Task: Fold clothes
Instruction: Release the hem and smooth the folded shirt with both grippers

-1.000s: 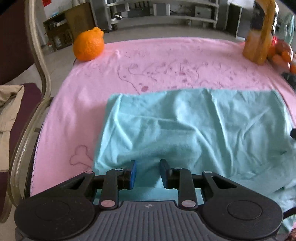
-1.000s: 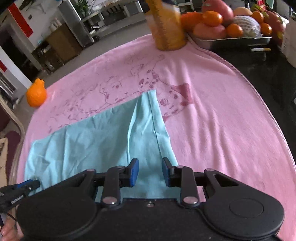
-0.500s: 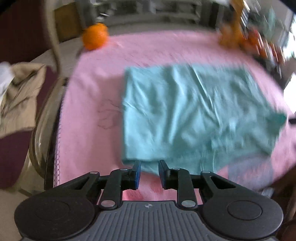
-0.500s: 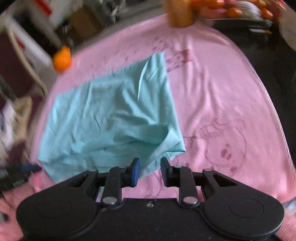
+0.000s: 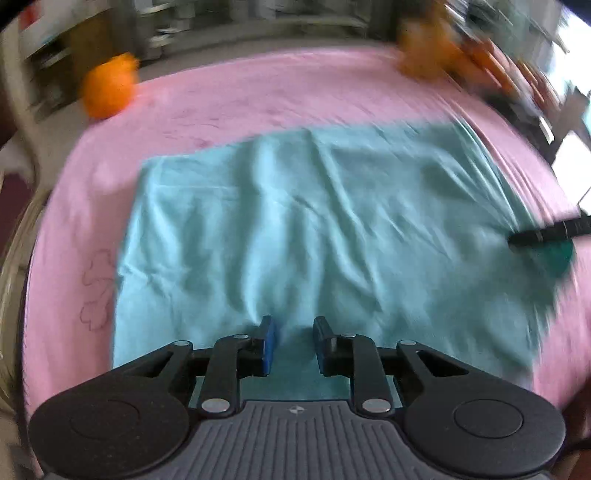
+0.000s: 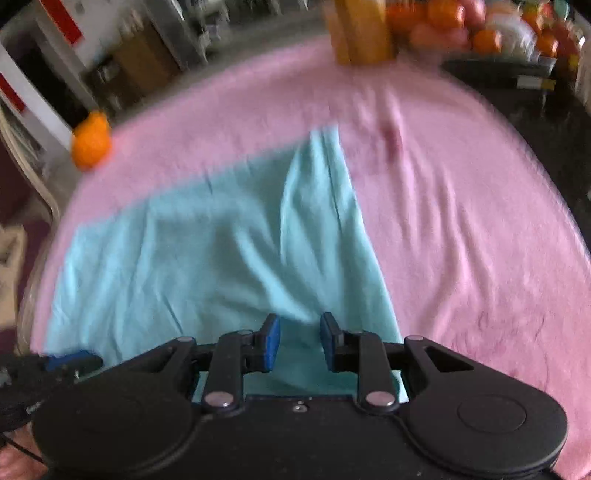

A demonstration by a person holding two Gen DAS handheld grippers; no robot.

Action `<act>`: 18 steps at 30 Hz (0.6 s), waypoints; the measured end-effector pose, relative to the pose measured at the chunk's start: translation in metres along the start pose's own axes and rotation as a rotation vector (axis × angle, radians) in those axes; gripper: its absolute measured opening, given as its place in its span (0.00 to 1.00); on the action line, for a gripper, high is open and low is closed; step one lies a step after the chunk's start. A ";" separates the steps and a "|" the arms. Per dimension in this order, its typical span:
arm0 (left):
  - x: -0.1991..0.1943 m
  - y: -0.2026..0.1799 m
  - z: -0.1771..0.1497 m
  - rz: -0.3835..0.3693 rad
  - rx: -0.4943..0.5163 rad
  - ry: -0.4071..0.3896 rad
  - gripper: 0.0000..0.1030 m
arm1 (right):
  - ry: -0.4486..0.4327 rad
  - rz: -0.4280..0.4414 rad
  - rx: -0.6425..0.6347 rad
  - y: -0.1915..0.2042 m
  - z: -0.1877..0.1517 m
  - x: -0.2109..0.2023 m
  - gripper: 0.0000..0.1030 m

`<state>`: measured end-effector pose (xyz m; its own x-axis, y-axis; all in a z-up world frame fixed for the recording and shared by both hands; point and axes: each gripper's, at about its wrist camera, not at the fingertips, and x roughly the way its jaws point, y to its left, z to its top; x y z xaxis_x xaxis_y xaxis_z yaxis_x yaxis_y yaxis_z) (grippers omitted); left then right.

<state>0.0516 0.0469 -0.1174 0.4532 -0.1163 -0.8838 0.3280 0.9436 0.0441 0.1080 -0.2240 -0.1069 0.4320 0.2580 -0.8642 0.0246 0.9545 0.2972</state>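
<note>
Across the centre of both wrist views lies the teal garment point(image 5: 314, 236), spread with soft creases on the pink cloth point(image 5: 258, 92). My left gripper point(image 5: 293, 341) stands at lower centre of its frame over the garment's near edge, blue pads a little apart, fabric visible in the gap but not pinched. My right gripper point(image 6: 299, 339) stands likewise at lower centre, pads apart over the garment's lower right part. An orange fruit point(image 5: 109, 88) sits at upper left; blurred fruit point(image 6: 480, 29) fills the upper right.
</note>
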 end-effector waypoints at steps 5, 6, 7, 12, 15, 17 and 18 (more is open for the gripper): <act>-0.055 0.013 -0.045 -0.081 0.012 -0.081 0.22 | 0.102 0.105 -0.002 -0.025 -0.045 -0.039 0.22; -0.063 0.024 -0.049 -0.086 -0.036 -0.122 0.28 | 0.069 0.126 0.029 -0.036 -0.050 -0.050 0.22; -0.070 0.036 -0.052 -0.085 -0.096 -0.165 0.29 | 0.024 0.156 0.076 -0.049 -0.053 -0.061 0.22; -0.066 0.099 -0.051 0.040 -0.501 -0.184 0.22 | -0.114 0.173 0.345 -0.101 -0.050 -0.074 0.29; -0.065 0.120 -0.057 0.068 -0.655 -0.179 0.28 | -0.130 0.171 0.426 -0.105 -0.046 -0.068 0.41; -0.068 0.131 -0.063 0.057 -0.726 -0.192 0.32 | -0.138 0.165 0.440 -0.101 -0.044 -0.064 0.45; -0.067 0.135 -0.066 0.042 -0.750 -0.189 0.32 | -0.139 0.158 0.438 -0.098 -0.042 -0.063 0.45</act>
<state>0.0106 0.2023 -0.0825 0.6087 -0.0628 -0.7909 -0.3110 0.8982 -0.3106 0.0406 -0.3272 -0.0989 0.5767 0.3433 -0.7413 0.3134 0.7450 0.5889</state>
